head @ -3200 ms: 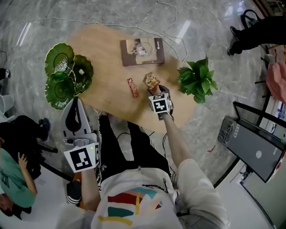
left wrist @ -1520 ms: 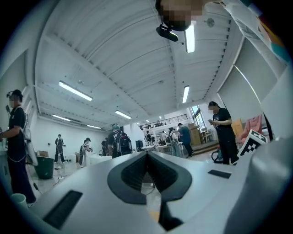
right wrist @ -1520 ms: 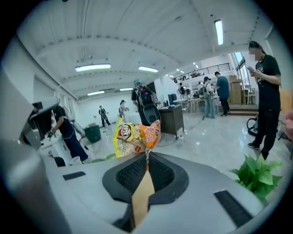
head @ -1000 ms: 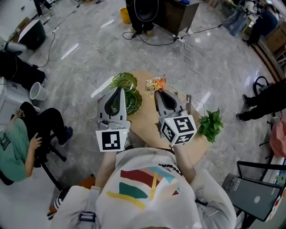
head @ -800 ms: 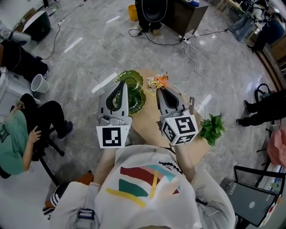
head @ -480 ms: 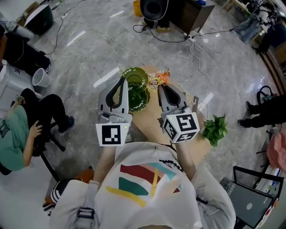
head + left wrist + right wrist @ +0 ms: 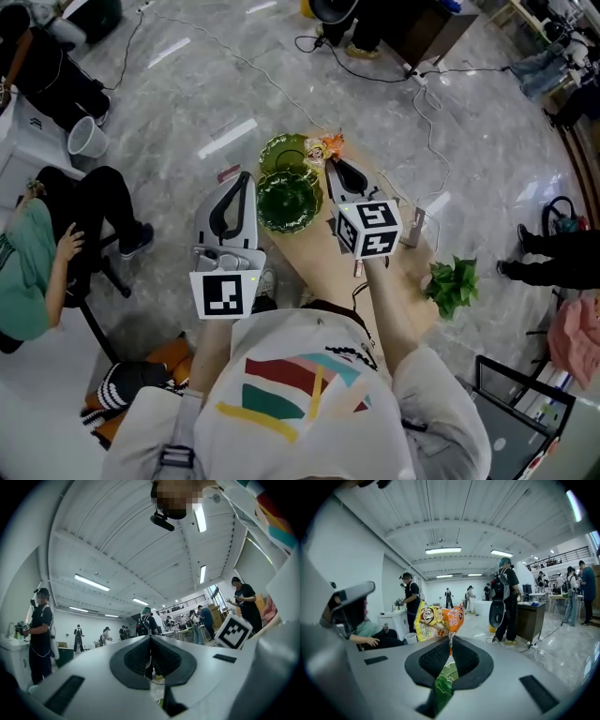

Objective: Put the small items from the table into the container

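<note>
Orange snack packet (image 7: 323, 147) hangs pinched by its edge in your right claw (image 7: 334, 165), upper centre of the frame, at the rim of the green glass dish (image 7: 265, 206). Your left claw (image 7: 244, 178) is pressed together, empty. You are on the drop-off step: next, centre the packet over the dish and release.

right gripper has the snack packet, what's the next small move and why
Probably shift the right gripper slightly further over the green dish before releasing: it pinches the snack packet by its edge, near the dish's rim rather than over its bowl.
</note>
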### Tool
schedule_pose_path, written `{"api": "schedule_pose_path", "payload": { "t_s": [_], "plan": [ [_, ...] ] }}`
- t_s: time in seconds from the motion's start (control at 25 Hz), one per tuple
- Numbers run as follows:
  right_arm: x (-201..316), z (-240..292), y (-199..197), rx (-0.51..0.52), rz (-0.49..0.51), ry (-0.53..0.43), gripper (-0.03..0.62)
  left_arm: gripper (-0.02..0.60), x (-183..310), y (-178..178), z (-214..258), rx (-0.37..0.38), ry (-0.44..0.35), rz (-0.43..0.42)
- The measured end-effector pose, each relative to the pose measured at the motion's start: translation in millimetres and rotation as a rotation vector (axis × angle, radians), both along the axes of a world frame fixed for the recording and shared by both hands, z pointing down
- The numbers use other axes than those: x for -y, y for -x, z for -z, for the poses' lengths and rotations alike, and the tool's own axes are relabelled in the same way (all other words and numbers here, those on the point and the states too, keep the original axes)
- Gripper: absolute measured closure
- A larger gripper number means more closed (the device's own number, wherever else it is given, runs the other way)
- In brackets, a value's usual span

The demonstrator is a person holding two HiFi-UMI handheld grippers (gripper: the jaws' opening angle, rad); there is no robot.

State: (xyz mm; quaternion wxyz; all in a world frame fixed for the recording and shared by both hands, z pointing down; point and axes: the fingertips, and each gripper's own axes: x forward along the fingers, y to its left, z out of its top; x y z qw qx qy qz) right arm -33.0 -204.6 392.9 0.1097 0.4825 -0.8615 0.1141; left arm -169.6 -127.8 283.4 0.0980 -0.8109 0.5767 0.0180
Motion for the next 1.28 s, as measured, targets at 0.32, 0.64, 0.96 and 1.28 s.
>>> {"api": "schedule_pose_path", "payload": {
  "t_s": [0.32, 0.64, 0.96, 1.28],
  "plan": [
    [85, -160, 32, -0.171, 0.077, 0.314, 0.568, 0.574, 14, 40, -30, -0.019, 0.089, 0.083],
    [103, -224, 33, -0.207, 0.006, 0.432, 0.418, 0.574, 16, 82, -54, -0.007, 0.163, 0.160],
    [97, -182, 35, -0.213, 0.019, 0.301, 0.365, 0.574, 12, 89, -49, -0.030, 0.134, 0.183],
    [44, -34, 33, -0.084, 0.035, 0.002, 0.582, 0.574, -8, 54, -15, -0.032, 0.048, 0.108]
  ]
}}
